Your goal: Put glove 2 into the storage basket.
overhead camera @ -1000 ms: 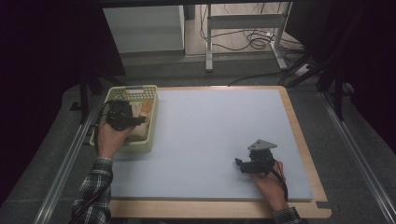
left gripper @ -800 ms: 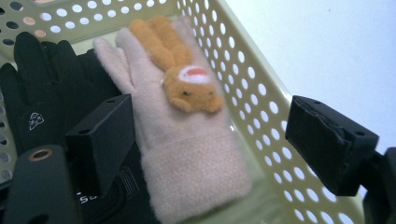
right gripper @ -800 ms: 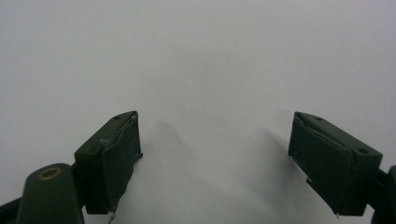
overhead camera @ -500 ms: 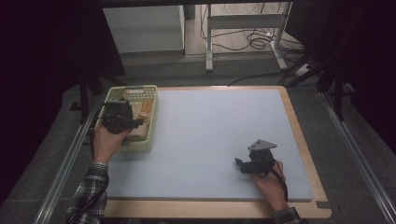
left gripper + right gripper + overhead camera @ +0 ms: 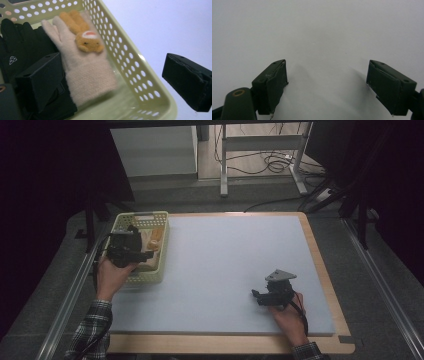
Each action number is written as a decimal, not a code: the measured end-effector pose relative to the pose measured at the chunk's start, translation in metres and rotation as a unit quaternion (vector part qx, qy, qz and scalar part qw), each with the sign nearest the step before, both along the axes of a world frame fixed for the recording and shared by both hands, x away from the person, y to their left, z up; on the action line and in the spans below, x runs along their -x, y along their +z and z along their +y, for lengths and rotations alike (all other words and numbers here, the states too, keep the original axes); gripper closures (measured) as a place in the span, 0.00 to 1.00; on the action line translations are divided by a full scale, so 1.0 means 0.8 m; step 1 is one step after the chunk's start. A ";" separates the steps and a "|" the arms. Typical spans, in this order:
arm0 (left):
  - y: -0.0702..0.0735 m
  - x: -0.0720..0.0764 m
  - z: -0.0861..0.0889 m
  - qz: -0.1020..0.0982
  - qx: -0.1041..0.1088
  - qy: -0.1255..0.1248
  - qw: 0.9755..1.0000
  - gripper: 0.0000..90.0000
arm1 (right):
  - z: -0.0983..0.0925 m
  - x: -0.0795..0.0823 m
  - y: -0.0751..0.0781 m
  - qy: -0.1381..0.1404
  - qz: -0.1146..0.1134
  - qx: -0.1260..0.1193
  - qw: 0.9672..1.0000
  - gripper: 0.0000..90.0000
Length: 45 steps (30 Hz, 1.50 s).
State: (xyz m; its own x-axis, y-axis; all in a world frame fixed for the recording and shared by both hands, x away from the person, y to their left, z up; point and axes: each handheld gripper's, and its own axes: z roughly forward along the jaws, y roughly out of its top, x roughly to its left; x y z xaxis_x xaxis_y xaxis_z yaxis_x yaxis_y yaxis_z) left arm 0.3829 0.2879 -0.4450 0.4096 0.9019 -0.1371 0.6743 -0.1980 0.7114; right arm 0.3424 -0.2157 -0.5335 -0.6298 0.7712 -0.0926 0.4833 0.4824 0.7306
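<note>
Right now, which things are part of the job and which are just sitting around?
Part of the job:
cream glove with an orange bunny, lying in the yellow basket
black gloves beside it
left gripper, jaws just opened, nothing between them

Just sitting around:
right gripper, open over the bare mat
floor cables

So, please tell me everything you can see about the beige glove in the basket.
The beige glove looks like soft fleece, with a small orange plush animal fixed on its back. It lies flat in the pale yellow perforated basket, fingers pointing away, cuff toward the near wall. A black glove lies against its side. The left gripper hovers above it, jaws just opened wide, nothing held between them.
</note>
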 end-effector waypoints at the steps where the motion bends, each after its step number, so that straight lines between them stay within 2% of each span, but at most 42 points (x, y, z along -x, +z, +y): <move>1: 0.001 0.002 0.000 0.000 0.002 -0.002 1.000 0.04 | 0.000 0.000 0.000 0.000 0.000 0.000 1.000 0.18; 4: 0.004 0.006 -0.001 -0.005 0.007 -0.007 1.000 0.04 | 0.000 0.000 0.000 0.000 0.000 0.000 1.000 0.18; 12: 0.008 0.016 -0.007 -0.015 0.002 -0.026 1.000 0.03 | 0.000 0.000 0.000 0.000 -0.001 0.001 1.000 0.18; 21: 0.010 0.026 -0.024 -0.027 0.000 -0.050 0.998 0.02 | 0.000 0.000 0.000 0.000 -0.002 0.001 1.000 0.18; 39: 0.004 0.043 -0.066 -0.048 -0.006 -0.097 0.994 0.02 | 0.000 0.001 0.000 0.000 -0.002 0.002 1.000 0.18; 45: 0.001 0.049 -0.078 -0.054 -0.001 -0.109 0.993 0.02 | 0.000 0.001 0.000 0.000 -0.003 0.002 1.000 0.18</move>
State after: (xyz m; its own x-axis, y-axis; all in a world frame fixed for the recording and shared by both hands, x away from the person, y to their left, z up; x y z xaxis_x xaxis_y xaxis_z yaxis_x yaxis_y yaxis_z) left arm 0.3436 0.2256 -0.4439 0.6067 0.7909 -0.0799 0.5354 -0.3323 0.7764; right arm 0.3418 -0.2154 -0.5334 -0.6298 0.7703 -0.0999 0.4786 0.4861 0.7312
